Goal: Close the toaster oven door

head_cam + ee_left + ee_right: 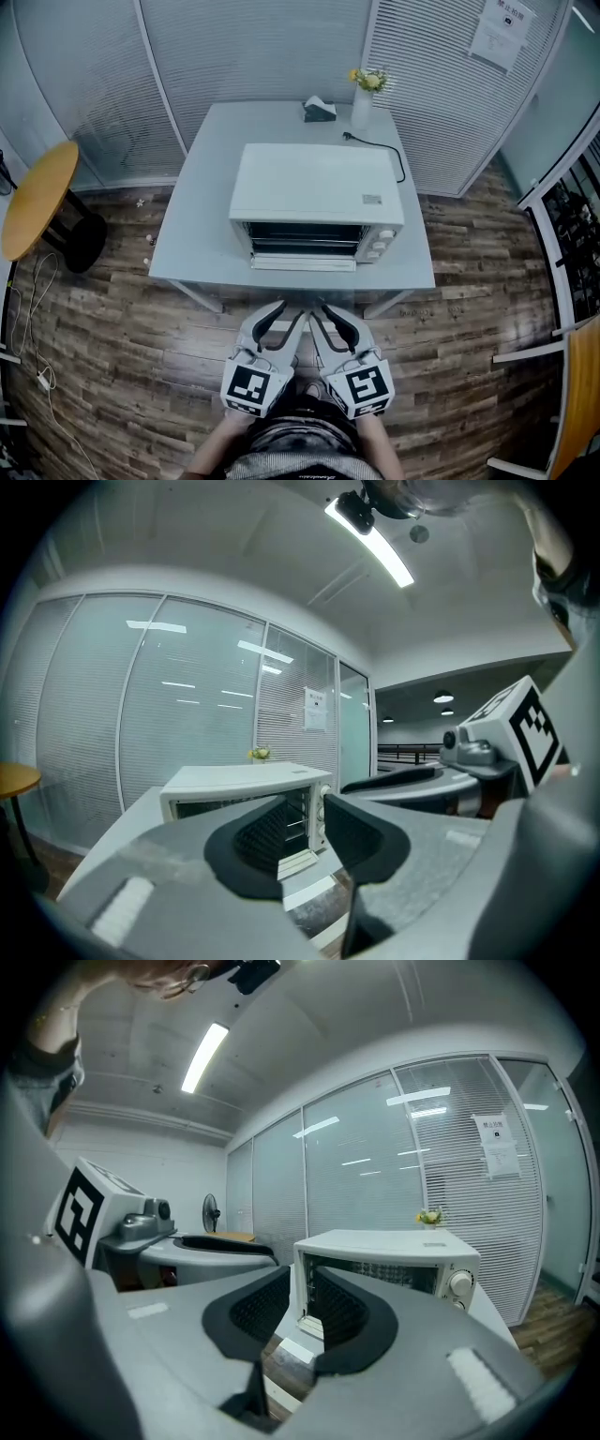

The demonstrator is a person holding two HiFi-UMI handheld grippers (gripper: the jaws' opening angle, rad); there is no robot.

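- The toaster oven [317,183] sits in the middle of the pale grey table [192,225], its front turned toward me.
- Its door [303,263] is folded down and open at the front, near the table's near edge, with the dark cavity and rack showing above it.
- My left gripper [289,311] is held in front of the table, just short of its edge, pointing at the oven. Its jaws are spread, with nothing between the pads.
- My right gripper [330,313] is close beside the left one, also aimed at the open front. Its jaws are apart too, and empty.
- Neither gripper touches the door or the table.
- Behind the oven there is a white vase of yellow flowers [365,98], a small dark box [319,110] and the black power cord [386,152].
- To my left, on the wood-plank floor [122,309], there is a round wooden side table [36,199].
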